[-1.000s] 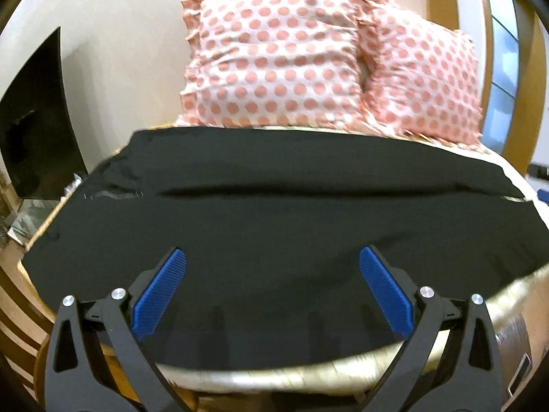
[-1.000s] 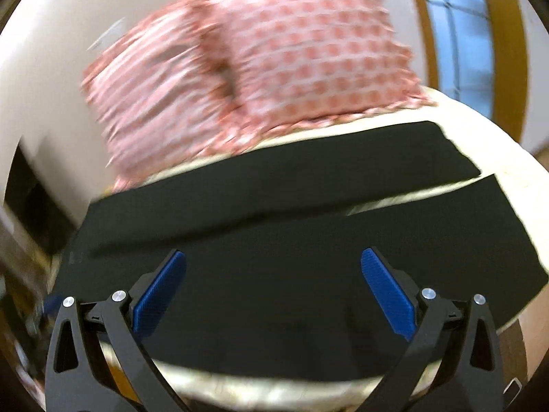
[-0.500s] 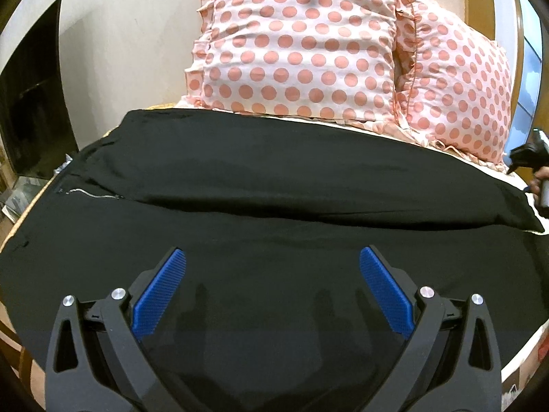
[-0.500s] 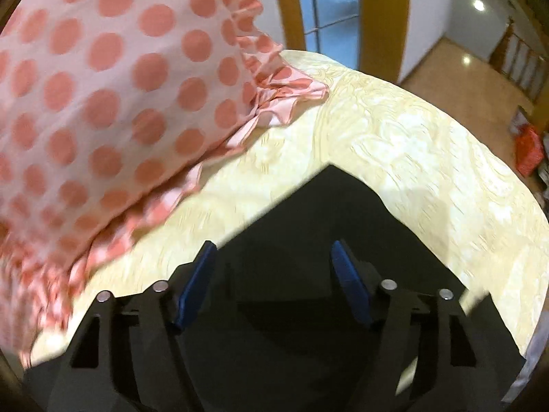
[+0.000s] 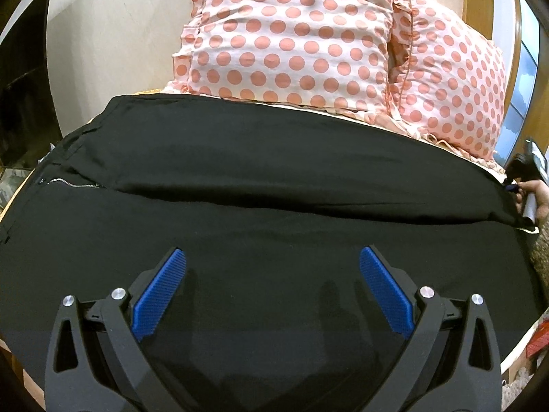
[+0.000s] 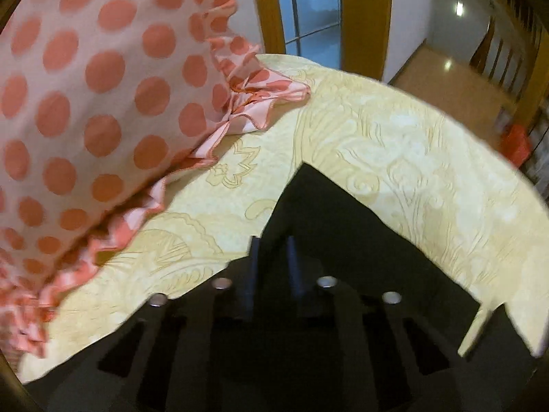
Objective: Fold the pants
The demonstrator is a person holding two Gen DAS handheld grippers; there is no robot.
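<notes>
Right gripper [image 6: 272, 254] jaws just closed, pinching smooth black pants [image 6: 329, 219] hem

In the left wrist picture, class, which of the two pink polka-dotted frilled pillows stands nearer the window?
The right-hand polka-dotted pillow: it sits beside the window, while the left-hand pillow leans against the plain wall.

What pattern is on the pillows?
The pillows are pale pink with coral polka dots and frilly edges, clearest in the left wrist view.

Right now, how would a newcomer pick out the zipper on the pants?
Start at the bed with two polka-dot pillows; black pants lie spread across it. Follow the seam between the legs toward the left edge: the zipper is the short silver line, the only metallic glint on the black cloth.
</notes>
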